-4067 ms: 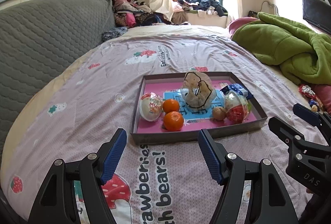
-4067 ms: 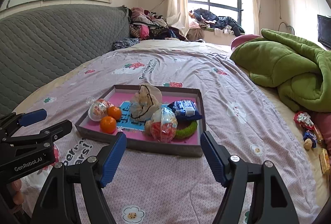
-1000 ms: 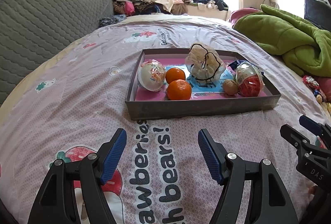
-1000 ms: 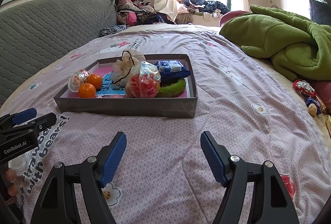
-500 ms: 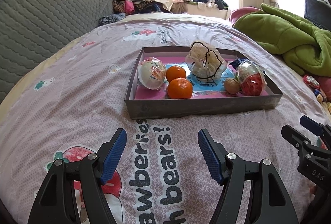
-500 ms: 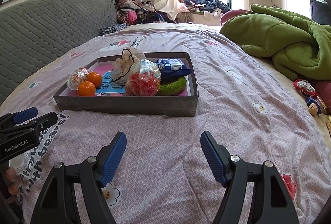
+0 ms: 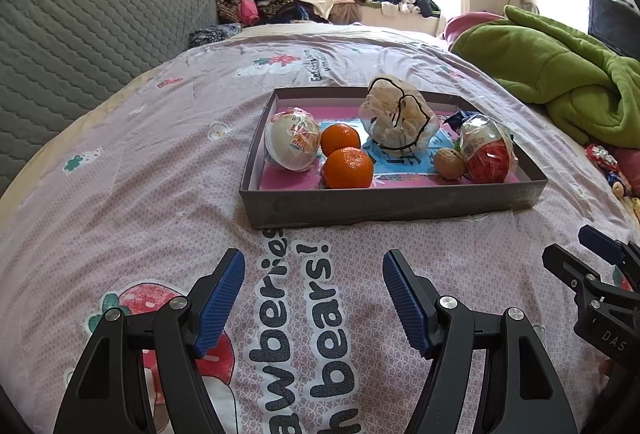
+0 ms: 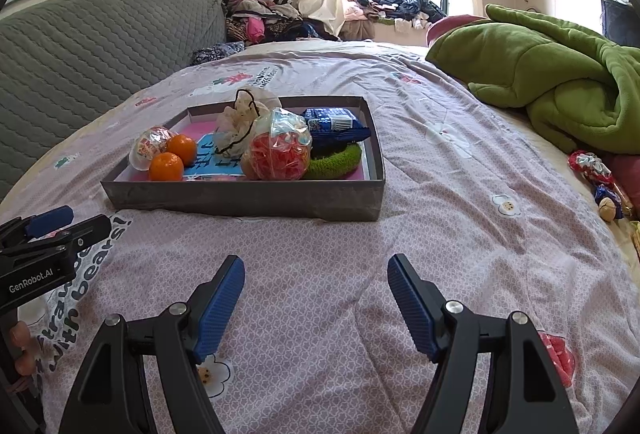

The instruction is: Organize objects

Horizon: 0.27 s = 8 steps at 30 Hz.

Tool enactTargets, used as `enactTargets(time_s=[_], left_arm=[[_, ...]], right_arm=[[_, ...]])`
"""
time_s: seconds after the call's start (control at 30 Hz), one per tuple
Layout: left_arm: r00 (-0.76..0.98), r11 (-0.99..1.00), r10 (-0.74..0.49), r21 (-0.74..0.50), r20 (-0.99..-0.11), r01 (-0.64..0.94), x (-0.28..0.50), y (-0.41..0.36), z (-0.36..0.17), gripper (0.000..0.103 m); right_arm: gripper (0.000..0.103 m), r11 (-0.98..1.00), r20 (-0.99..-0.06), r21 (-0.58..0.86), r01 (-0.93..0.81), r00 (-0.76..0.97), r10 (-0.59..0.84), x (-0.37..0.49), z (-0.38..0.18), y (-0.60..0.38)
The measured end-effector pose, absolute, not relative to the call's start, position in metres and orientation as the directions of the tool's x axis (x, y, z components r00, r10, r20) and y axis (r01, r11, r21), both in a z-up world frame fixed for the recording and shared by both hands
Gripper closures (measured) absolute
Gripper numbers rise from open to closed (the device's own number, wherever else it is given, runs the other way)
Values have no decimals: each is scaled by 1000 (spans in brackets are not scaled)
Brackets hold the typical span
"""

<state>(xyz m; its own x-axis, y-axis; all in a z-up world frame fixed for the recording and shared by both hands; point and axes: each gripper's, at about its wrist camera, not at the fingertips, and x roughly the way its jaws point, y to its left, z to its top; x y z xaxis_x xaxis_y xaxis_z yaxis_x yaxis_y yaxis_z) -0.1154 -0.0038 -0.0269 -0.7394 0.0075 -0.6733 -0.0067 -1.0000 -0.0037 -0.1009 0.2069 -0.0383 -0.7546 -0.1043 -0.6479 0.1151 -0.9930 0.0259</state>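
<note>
Tray point(image 7: 392, 207): ahead of both claws on the bed, holding oranges point(image 7: 347, 167), wrapped toy eggs point(image 7: 293, 144), a walnut point(image 7: 449, 163).
Left claw point(image 7: 314, 298): spread, empty.
Right claw point(image 8: 316, 300): spread, empty.
Progress: probably mostly sorted; wrapped sweets point(image 8: 588, 163) lie loose to the right.
</note>
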Motion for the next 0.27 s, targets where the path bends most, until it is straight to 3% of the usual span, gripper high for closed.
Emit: enactTargets(time_s=[0.27], left_arm=[[-748, -1000, 3, 4, -663, -7, -113, -3, -25, 30]], right_arm=[[30, -993, -651, 30, 112, -752, -104, -102, -39, 208]])
